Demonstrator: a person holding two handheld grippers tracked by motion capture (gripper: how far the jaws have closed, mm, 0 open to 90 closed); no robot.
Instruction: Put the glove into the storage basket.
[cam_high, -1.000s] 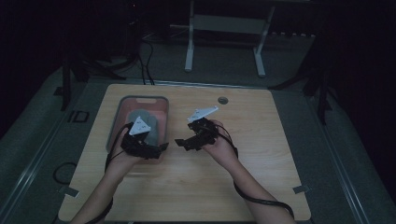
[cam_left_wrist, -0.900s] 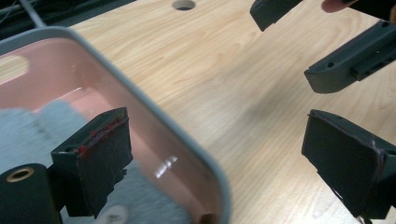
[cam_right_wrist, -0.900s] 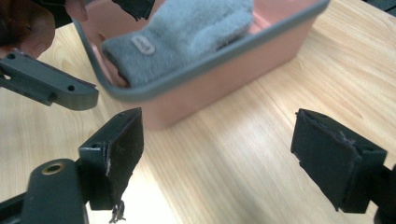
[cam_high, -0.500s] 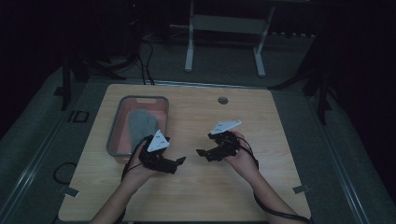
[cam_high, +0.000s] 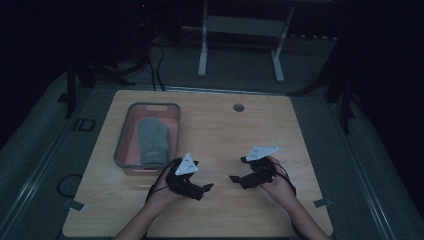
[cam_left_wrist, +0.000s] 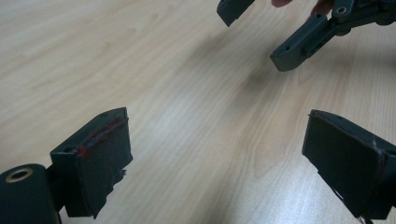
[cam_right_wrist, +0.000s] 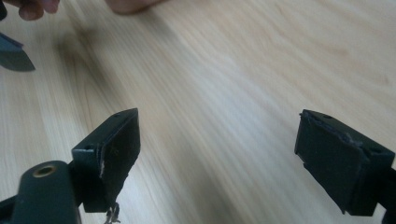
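A grey mitten (cam_high: 151, 141) lies inside a pink bin (cam_high: 125, 131) with a grey rim at the table's left. My left gripper (cam_high: 205, 189) is low over the wood near the front, right of the bin's near corner, jaws wide apart and empty (cam_left_wrist: 217, 161). My right gripper (cam_high: 237, 179) faces it from the right, also open with bare wood between its jaws (cam_right_wrist: 219, 158). The right gripper's jaws appear at the top of the left gripper view (cam_left_wrist: 261, 28). The two grippers point toward each other, a short gap apart.
The wooden table (cam_high: 215, 130) has a round cable hole (cam_high: 238, 107) near its far edge. A white desk frame (cam_high: 240, 30) stands on the floor beyond. Cables trail on the floor at the left (cam_high: 67, 182).
Both grippers have drawn back from the bin toward the table's front and come down near the wood. The mitten now lies uncovered in the bin.
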